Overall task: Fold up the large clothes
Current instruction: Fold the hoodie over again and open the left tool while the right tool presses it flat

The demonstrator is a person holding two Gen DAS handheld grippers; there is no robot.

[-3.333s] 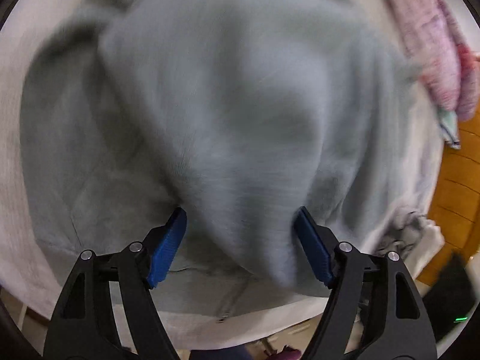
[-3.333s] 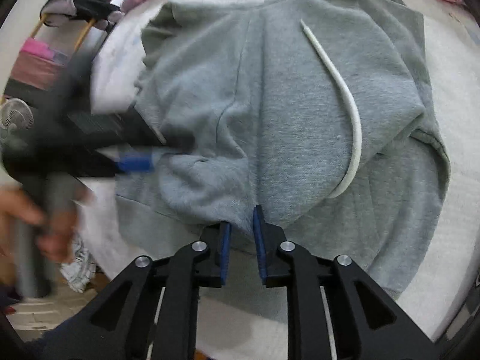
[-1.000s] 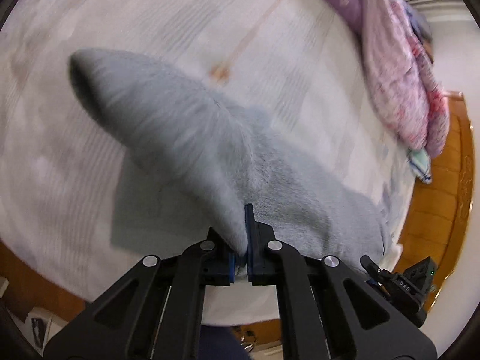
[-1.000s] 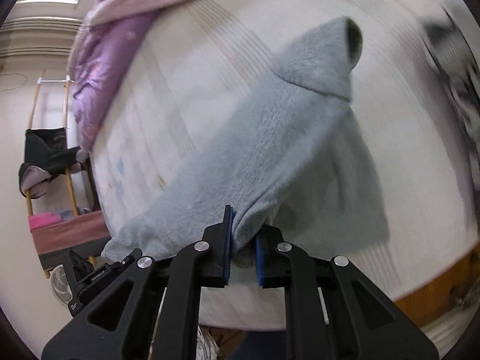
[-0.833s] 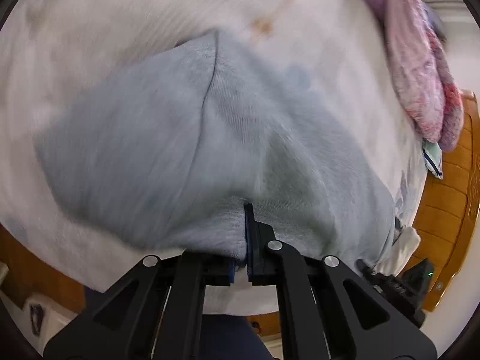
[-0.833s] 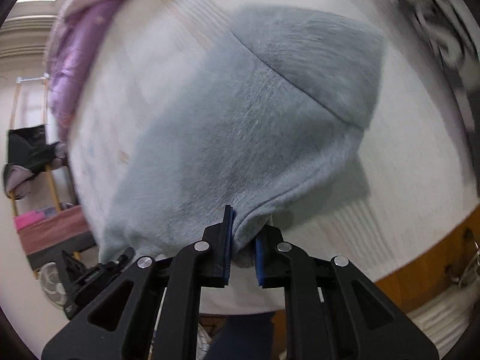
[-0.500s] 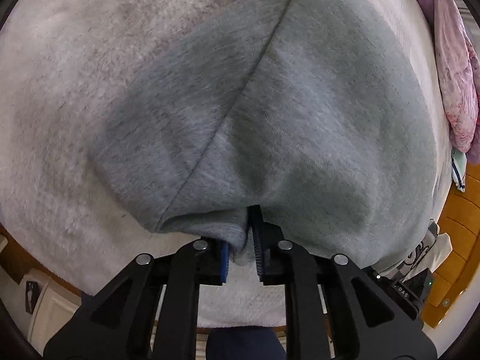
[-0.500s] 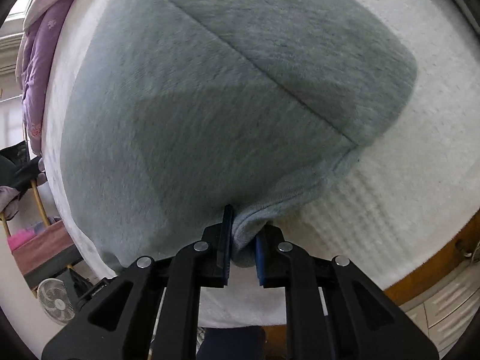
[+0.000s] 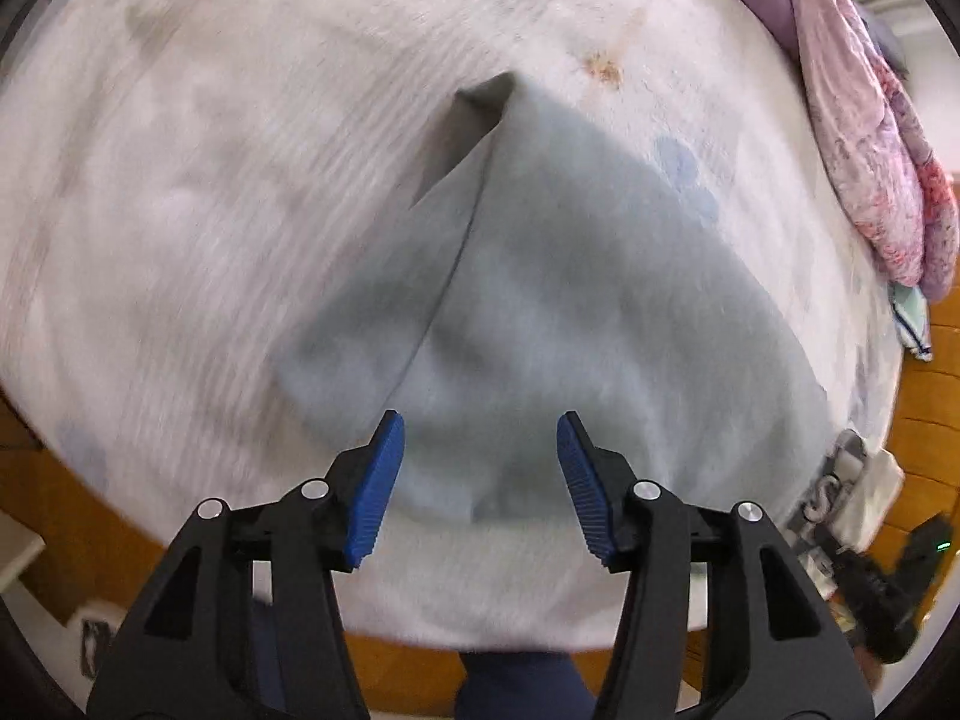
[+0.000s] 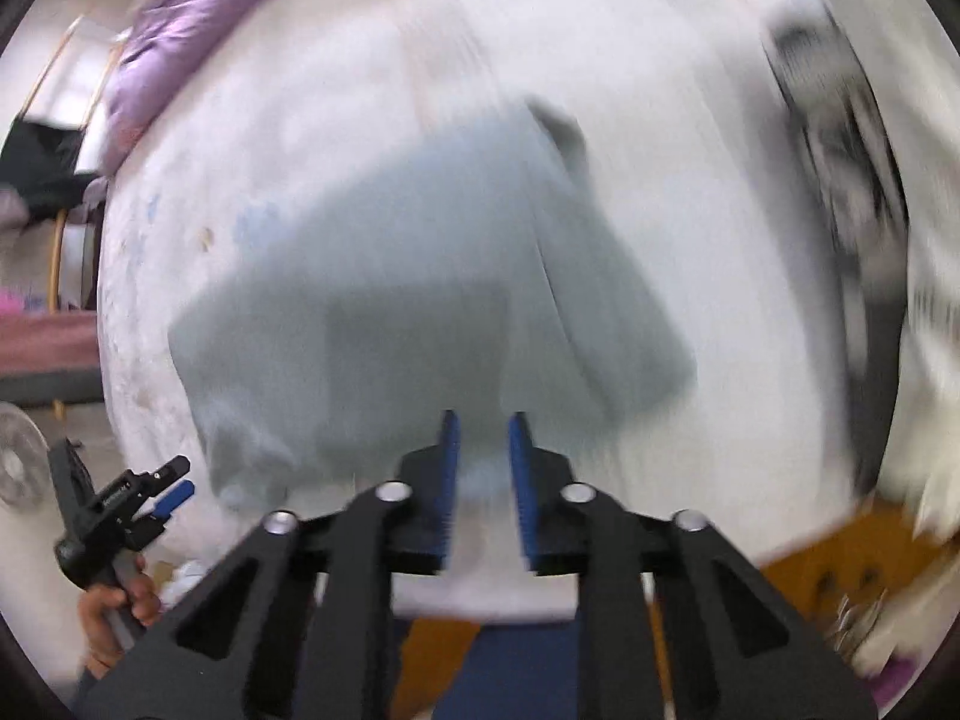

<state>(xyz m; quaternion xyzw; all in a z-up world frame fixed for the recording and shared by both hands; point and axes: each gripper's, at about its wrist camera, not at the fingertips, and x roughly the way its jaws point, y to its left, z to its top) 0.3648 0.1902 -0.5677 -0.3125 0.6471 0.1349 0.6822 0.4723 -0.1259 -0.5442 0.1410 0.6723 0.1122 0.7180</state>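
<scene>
A grey sweatshirt (image 9: 570, 300) lies folded flat on the white bed; it also shows in the blurred right wrist view (image 10: 420, 288). My left gripper (image 9: 480, 468) is wide open and empty, its blue pads above the garment's near edge. My right gripper (image 10: 483, 468) stands a little open with nothing between the pads, just above the near hem. The left gripper and the hand that holds it also show at the lower left of the right wrist view (image 10: 120, 504).
The white mattress (image 9: 180, 180) fills both views. A pink and purple quilt (image 9: 870, 138) lies bunched at the bed's far side. Wooden floor (image 9: 936, 360) and small clutter (image 9: 840, 492) lie past the bed's right edge. A blurred dark and white item (image 10: 840, 138) lies at the right.
Both grippers were shut on the sweatshirt's edge and laid it down on the bed. Both have now let go and lifted back, the left opening wide.
</scene>
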